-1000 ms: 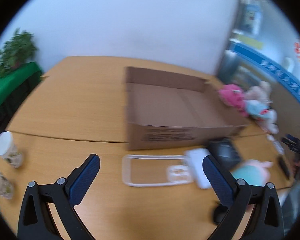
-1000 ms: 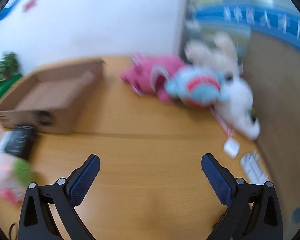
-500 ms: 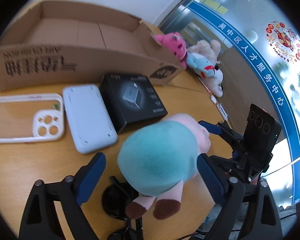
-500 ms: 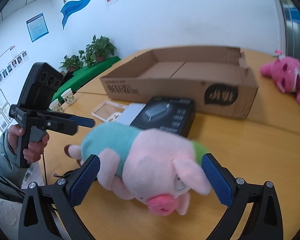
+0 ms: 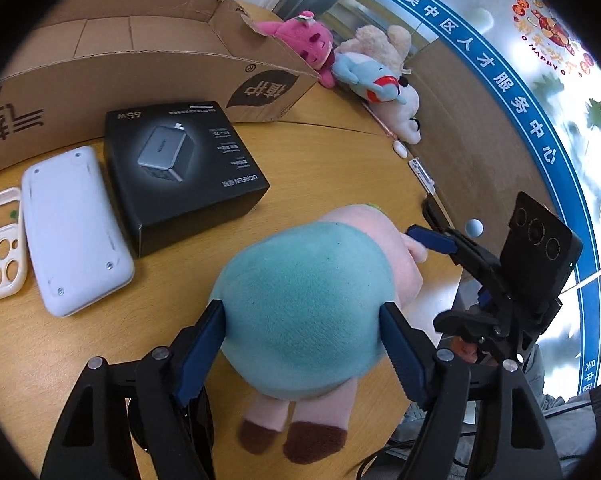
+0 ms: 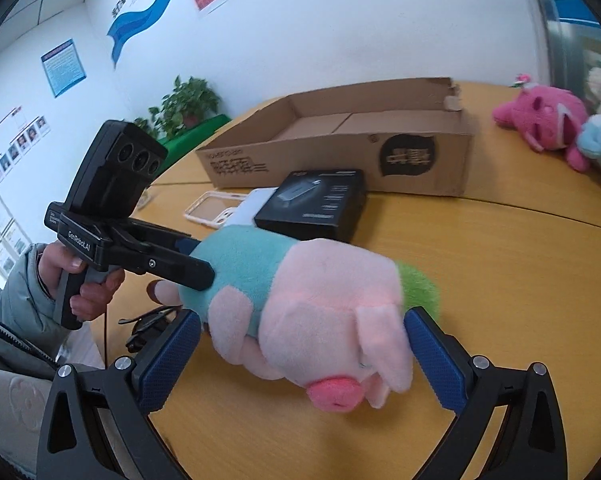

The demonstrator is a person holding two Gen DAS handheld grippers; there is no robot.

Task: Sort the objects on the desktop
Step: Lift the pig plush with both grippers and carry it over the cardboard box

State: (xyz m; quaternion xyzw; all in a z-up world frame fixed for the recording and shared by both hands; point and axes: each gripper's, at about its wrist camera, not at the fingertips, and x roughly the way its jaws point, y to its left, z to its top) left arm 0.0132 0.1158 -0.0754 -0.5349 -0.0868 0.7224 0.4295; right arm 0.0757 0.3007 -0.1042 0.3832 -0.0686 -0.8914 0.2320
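A pink pig plush in a teal shirt (image 5: 308,300) lies on the wooden table (image 5: 340,168). My left gripper (image 5: 302,344) is shut on its teal body, both pads pressing the sides. My right gripper (image 6: 300,356) straddles the pig's head (image 6: 332,332), jaws wide; whether the pads touch it I cannot tell. The left gripper also shows in the right wrist view (image 6: 192,264), and the right gripper in the left wrist view (image 5: 432,238). An open cardboard box (image 5: 148,56) stands behind, seen too in the right wrist view (image 6: 352,140).
A black charger box (image 5: 180,168), a white flat device (image 5: 72,228) and a clear phone case (image 5: 0,248) lie before the cardboard box. Several plush toys (image 5: 364,68) sit at the far right. Black sunglasses (image 6: 148,326) lie near the table edge.
Both grippers swung from the wider table onto the pig plush. In the last half second my left jaws narrowed onto its teal body and the right gripper moved closer around the head.
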